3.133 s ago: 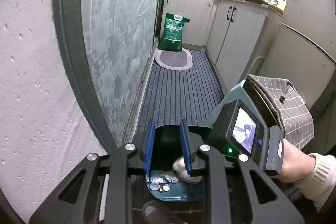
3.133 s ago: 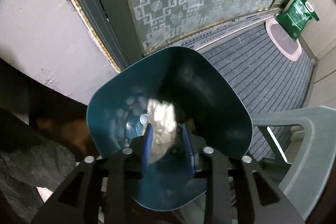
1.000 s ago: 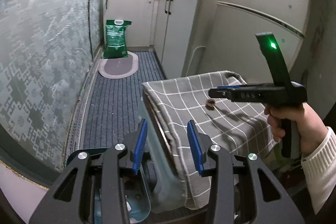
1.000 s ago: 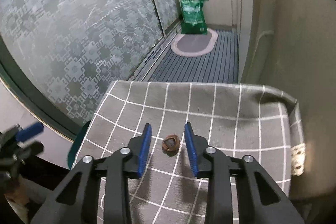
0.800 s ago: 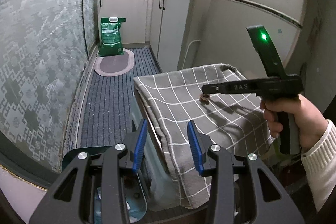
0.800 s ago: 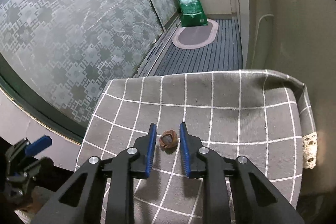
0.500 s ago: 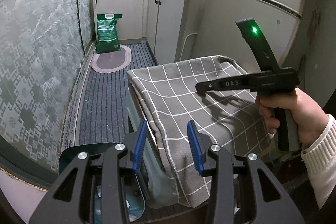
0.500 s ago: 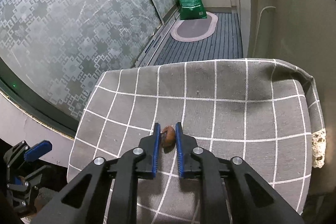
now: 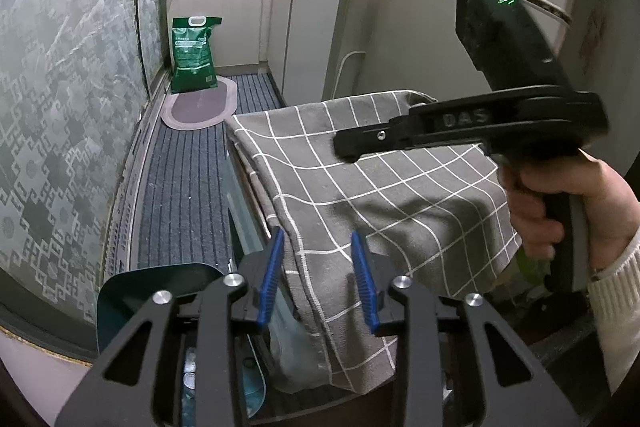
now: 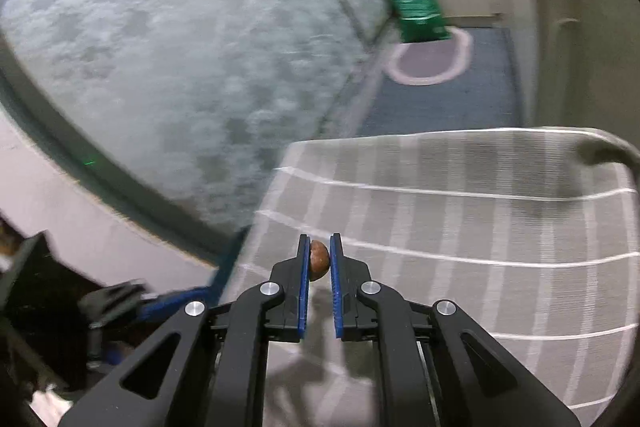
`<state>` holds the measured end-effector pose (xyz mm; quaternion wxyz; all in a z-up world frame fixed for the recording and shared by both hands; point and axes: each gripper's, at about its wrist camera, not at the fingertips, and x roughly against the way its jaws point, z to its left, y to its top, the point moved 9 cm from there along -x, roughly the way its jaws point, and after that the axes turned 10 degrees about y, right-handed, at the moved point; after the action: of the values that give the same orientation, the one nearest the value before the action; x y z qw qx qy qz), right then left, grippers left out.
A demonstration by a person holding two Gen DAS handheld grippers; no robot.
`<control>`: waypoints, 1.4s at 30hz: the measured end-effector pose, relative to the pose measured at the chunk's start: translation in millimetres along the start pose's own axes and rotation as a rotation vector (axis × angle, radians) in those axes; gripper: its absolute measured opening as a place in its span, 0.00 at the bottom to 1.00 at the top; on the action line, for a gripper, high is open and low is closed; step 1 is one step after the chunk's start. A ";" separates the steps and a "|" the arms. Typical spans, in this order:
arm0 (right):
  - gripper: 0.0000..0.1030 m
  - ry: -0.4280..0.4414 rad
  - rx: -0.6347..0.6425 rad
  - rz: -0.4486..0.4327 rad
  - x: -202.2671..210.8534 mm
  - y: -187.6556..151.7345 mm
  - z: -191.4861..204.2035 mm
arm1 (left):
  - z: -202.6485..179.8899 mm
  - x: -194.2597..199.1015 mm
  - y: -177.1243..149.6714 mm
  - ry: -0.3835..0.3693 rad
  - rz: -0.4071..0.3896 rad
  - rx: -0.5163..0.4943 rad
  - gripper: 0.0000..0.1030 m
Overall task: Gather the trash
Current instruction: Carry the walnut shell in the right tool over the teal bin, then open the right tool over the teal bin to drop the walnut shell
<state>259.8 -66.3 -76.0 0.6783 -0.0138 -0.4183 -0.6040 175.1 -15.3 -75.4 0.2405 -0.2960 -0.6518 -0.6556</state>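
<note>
The right tool (image 10: pixel 319 263) is clamped on a small brown scrap (image 10: pixel 319 260), pinched between its blue pads near the tips. It is held above the grey checked cloth (image 10: pixel 460 219) covering the tabletop; this view is motion-blurred, so whether the scrap touches the cloth cannot be told. The left tool (image 9: pixel 318 279) is open, jaws well apart, with nothing between them, held low at the hanging near edge of the cloth (image 9: pixel 384 187). Just left of and below it sits a dark teal dustpan (image 9: pixel 132 287) with pale bits of litter inside. The person's right hand (image 9: pixel 560 203) grips the right tool's handle above the cloth. Farther off, a striped floor mat (image 9: pixel 180 179) runs beside patterned frosted glass (image 9: pixel 60 87) to an oval rug (image 9: pixel 200 105) and a green bag (image 9: pixel 193 55) by white cabinets (image 9: pixel 304 27).
</note>
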 end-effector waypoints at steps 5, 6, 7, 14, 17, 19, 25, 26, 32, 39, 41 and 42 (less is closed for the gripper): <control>0.09 0.094 0.058 0.034 -13.8 -0.5 42.6 | 10.6 2.1 3.3 -0.006 -0.011 0.043 0.28; 0.09 0.094 0.073 0.042 -16.5 -0.6 48.2 | 12.1 2.6 3.6 -0.004 -0.015 0.048 0.26; 0.09 0.098 0.083 0.049 -18.9 -1.6 53.0 | 13.9 3.9 4.1 -0.004 -0.021 0.053 0.24; 0.09 0.128 0.094 0.085 -35.6 -5.9 68.2 | 23.1 9.1 4.3 0.001 -0.036 0.068 0.18; 0.09 0.138 0.102 0.095 -39.6 -7.5 73.3 | 29.3 9.6 1.5 0.015 -0.035 0.069 0.17; 0.09 0.147 0.108 0.105 -44.5 -8.1 78.0 | 35.7 11.4 0.1 0.023 -0.035 0.077 0.17; 0.09 0.161 0.125 0.127 -61.3 -9.7 93.1 | 53.7 16.4 -5.1 0.042 -0.034 0.102 0.16; 0.09 0.163 0.130 0.132 -65.4 -9.4 97.1 | 58.2 17.1 -5.7 0.047 -0.032 0.109 0.16; 0.09 0.182 0.136 0.155 -85.7 -10.0 111.2 | 82.7 20.9 -14.0 0.069 -0.023 0.147 0.10; 0.09 0.200 0.144 0.194 -115.2 -15.8 125.4 | 112.0 23.7 -28.4 0.093 0.000 0.188 0.10; 0.09 0.203 0.147 0.205 -124.0 -17.8 129.3 | 120.2 24.1 -32.5 0.098 0.009 0.204 0.10; 0.09 0.205 0.149 0.210 -127.2 -18.2 130.4 | 123.6 24.4 -34.3 0.101 0.012 0.210 0.10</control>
<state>183.0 99.8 -74.4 0.7760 0.0545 -0.3866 -0.4954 143.0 110.8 -85.8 0.3065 -0.2398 -0.7020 -0.5964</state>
